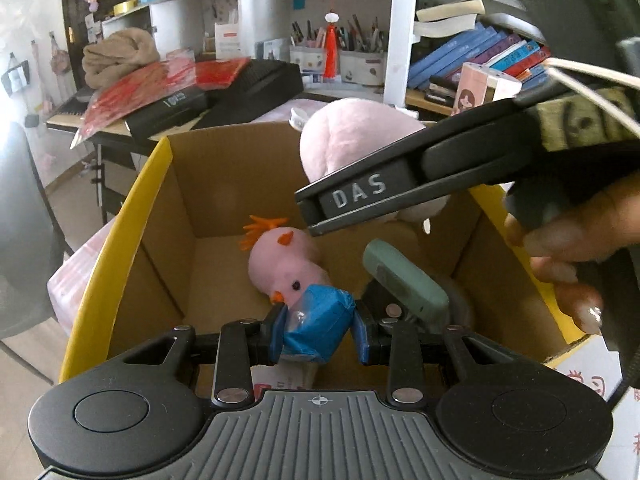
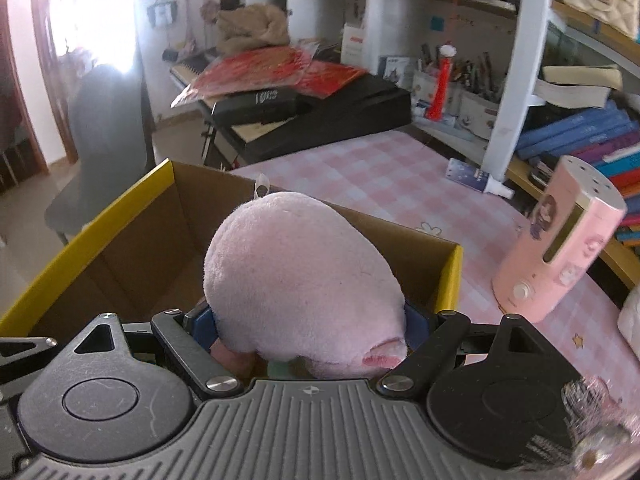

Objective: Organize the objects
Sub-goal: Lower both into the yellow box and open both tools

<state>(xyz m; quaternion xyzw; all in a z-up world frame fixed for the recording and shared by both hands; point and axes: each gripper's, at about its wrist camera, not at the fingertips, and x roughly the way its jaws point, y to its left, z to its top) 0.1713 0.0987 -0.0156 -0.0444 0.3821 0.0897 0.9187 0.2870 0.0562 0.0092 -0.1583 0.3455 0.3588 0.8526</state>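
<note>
Left gripper (image 1: 318, 330) clamped on a blue wrapped packet (image 1: 320, 326), held over the open cardboard box (image 1: 120, 216). Just beyond its tips, on the box floor: small pink chick plush (image 1: 286, 268), grey-green device (image 1: 404, 280) to its right. Right gripper (image 2: 308, 320), jaws wide, squeezing a big pink plush (image 2: 300, 276) above the box's near rim. Farther off, pink checked tabletop (image 2: 384, 176), pink canister (image 2: 560, 240) at right.

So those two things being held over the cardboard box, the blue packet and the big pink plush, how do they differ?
The blue packet is small, crinkly and plastic-wrapped; the pink plush is big, soft and fuzzy. The left gripper is nearly closed on the packet, while the right gripper spreads wide around the plush. Both are gripped above the open cardboard box.
</note>
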